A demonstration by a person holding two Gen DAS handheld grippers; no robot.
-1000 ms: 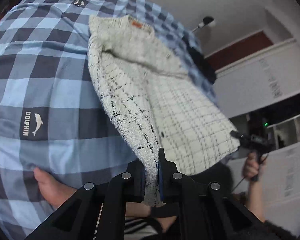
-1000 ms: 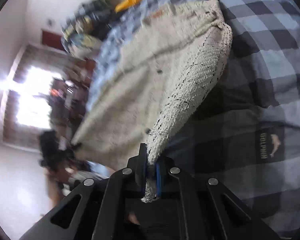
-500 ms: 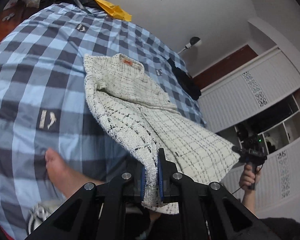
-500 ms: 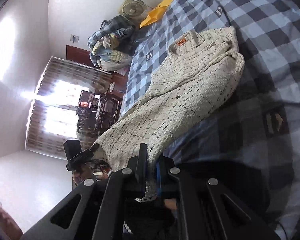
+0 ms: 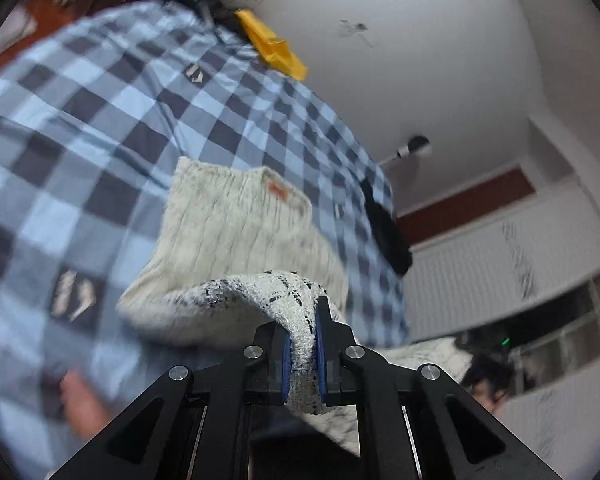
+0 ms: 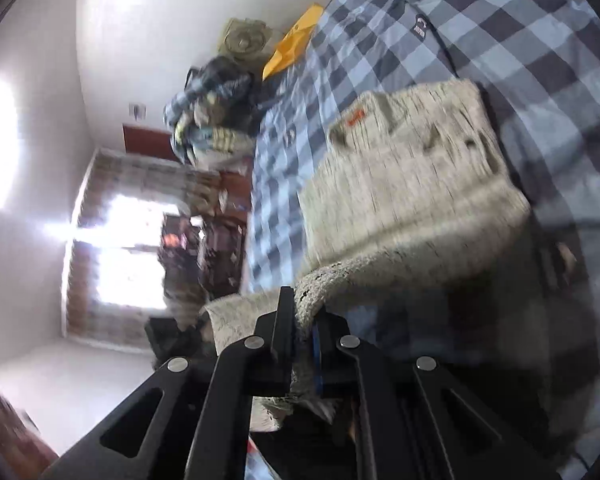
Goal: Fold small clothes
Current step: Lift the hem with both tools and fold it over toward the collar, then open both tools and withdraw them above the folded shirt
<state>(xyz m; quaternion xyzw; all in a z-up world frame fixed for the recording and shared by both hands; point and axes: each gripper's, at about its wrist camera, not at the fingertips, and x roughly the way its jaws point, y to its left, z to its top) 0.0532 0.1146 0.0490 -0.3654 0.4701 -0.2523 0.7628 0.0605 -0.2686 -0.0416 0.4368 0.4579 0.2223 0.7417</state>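
A small cream tweed jacket (image 5: 236, 232) with thin dark checks and an orange neck label lies on a blue checked bedsheet (image 5: 100, 100). Its collar end rests on the sheet; its hem end is lifted and curls over toward the collar. My left gripper (image 5: 302, 344) is shut on one hem corner. My right gripper (image 6: 302, 332) is shut on the other hem corner; the jacket (image 6: 412, 184) bulges up in front of it. Both views are motion-blurred.
A yellow folded item (image 5: 272, 50) and a heap of clothes (image 6: 212, 116) lie at the bed's far end. A black object (image 5: 386, 232) lies at the bed's right edge. A bare foot (image 5: 80, 400) rests on the sheet near the left gripper. A bright window (image 6: 120, 248) shows.
Both grippers lifted the hem and carried it forward toward the collar. The jacket went from stretched out flat to doubling over itself. Both views are now lower and closer to the sheet.
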